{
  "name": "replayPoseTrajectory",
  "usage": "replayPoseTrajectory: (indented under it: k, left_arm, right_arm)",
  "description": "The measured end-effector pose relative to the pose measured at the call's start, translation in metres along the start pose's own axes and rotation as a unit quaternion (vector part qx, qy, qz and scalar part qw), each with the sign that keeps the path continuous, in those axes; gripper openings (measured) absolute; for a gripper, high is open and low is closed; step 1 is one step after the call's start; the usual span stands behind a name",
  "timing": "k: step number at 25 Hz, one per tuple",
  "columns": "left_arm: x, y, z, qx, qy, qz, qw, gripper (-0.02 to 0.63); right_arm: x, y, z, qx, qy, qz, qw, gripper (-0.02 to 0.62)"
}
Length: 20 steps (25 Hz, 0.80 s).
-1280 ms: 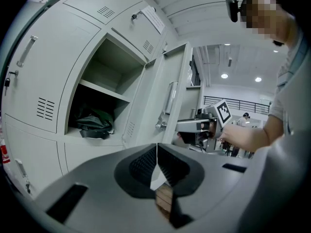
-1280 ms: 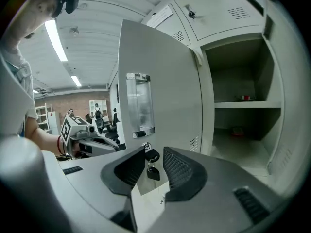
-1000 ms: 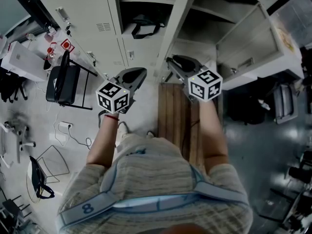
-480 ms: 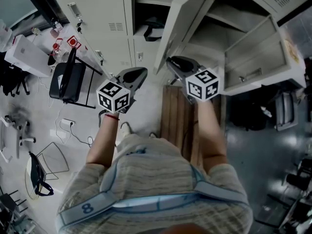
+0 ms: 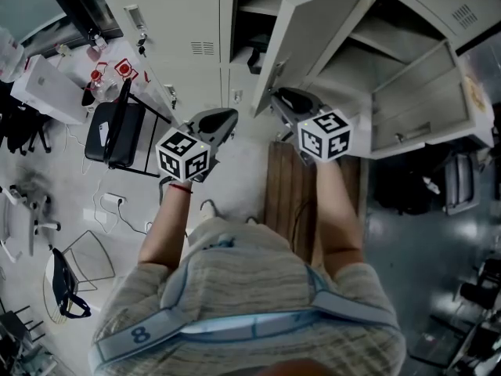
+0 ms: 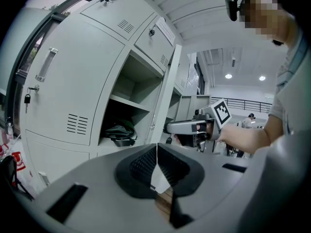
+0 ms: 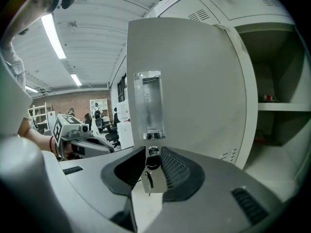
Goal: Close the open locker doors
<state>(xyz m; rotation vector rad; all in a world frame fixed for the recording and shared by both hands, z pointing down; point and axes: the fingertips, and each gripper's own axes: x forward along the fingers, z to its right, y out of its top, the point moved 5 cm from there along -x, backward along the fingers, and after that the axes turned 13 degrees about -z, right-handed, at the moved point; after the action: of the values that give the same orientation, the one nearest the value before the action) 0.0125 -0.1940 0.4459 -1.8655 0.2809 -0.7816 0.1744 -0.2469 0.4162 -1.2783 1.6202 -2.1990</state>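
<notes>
A row of grey lockers (image 5: 176,22) fills the top of the head view. One door (image 5: 313,37) stands swung out at the middle, and a second open door (image 5: 423,108) hangs at the right. My right gripper (image 5: 275,96) is at the middle door's lower edge. In the right gripper view its jaws (image 7: 153,157) stand narrowly apart against the door's outer face (image 7: 194,91), with the lock and key (image 7: 151,163) in the gap, under the handle recess (image 7: 148,106). My left gripper (image 5: 227,116) hangs free left of the door, jaws (image 6: 156,152) closed and empty.
A dark bag (image 6: 119,132) lies on the shelf of the open compartment. A wooden bench (image 5: 293,186) runs along the floor under my right arm. A black folding chair (image 5: 117,131) and a table with clutter (image 5: 47,92) stand at the left.
The middle door has turned from nearly edge-on to showing more of its face, with my right gripper staying at its lower edge. The left gripper has hardly moved.
</notes>
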Motion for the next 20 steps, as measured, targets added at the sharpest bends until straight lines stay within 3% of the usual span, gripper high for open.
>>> replayPoseTrajectory:
  k: [20]
  left_arm:
    - [-0.026, 0.003, -0.055, 0.004, -0.011, -0.003, 0.9999, 0.003]
  right_arm:
    - [0.047, 0.042, 0.002, 0.006, -0.053, 0.014, 0.998, 0.095]
